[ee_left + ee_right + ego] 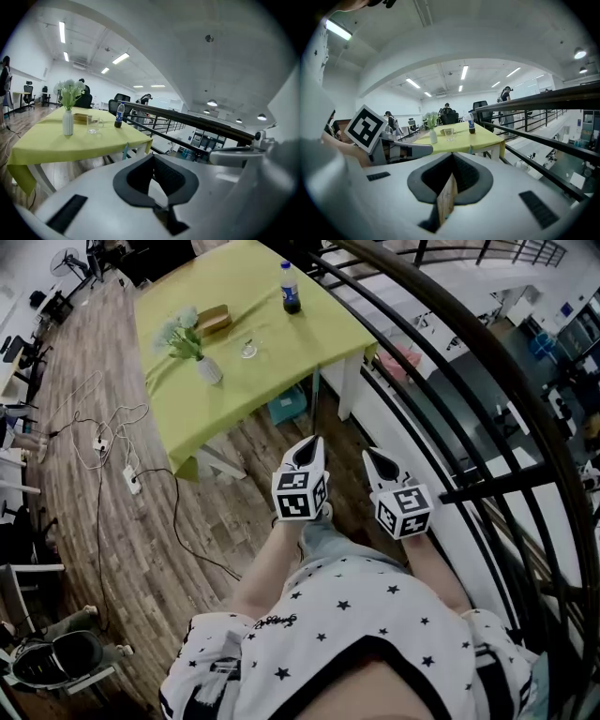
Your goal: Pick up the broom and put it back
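Tools both shut and empty; broom at desk corner

Left tool (pixel 153 157): jaws closed tip to tip, nothing between them. Right tool (pixel 452 156): the same, jaws together and empty, with only floor showing through the slot behind the tips.

In the head view, the left tool (pixel 309 446) and right tool (pixel 373 457) sit side by side, near each other but not touching. Both noses aim at the desk and tilt slightly down over the wood floor (pixel 187 549). Forearms and a star-print shirt (pixel 356 615) fill the bottom of that view.

Broom (pixel 316 395): only a thin teal stick shows, read as its handle. It stands upright at the desk's near corner beside a white leg, and its head can't be made out. It is well apart from both tools. A teal box (pixel 286 407) sits under the desk edge just beside it.

The desk (pixel 281 352) has a yellow-green cloth. On it:
- vase (pixel 209 370) with flowers
- glass (pixel 248 350)
- bottle (pixel 291 292) near the far edge
- low wooden box (pixel 214 319)

A black railing (pixel 497 486) runs along the right, just beside the right tool. A power strip (pixel 132 481) and cables lie on the floor left of the desk.
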Motion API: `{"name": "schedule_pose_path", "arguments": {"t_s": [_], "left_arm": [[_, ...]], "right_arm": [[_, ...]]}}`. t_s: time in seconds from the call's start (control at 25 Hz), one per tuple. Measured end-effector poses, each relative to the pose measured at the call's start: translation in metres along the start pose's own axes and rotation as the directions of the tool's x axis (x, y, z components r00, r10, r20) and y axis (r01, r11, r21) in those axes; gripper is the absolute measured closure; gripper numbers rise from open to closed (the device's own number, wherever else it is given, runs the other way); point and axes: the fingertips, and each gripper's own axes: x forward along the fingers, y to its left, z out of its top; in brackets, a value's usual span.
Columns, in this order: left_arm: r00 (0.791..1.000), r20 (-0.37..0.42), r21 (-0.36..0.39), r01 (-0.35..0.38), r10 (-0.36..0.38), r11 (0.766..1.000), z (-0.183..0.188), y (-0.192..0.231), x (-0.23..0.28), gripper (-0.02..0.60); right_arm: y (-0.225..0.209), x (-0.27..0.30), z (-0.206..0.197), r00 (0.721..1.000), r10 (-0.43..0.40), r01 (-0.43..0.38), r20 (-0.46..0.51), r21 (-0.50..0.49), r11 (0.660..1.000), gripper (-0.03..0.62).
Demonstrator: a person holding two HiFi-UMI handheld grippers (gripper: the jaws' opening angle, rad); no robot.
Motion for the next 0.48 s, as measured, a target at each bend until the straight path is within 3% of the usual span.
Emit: {"name": "schedule_pose_path", "arguments": {"t_s": [0.48], "left_arm": [[1.0,-0.004,0.011,0.027,-0.027,1.0,-0.005,-0.025,-0.061,0.569]], "right_arm": [[0.015,-0.028,-0.007,1.0,0.028,-0.028,0.0,0.007,1.0,0.6]]}}
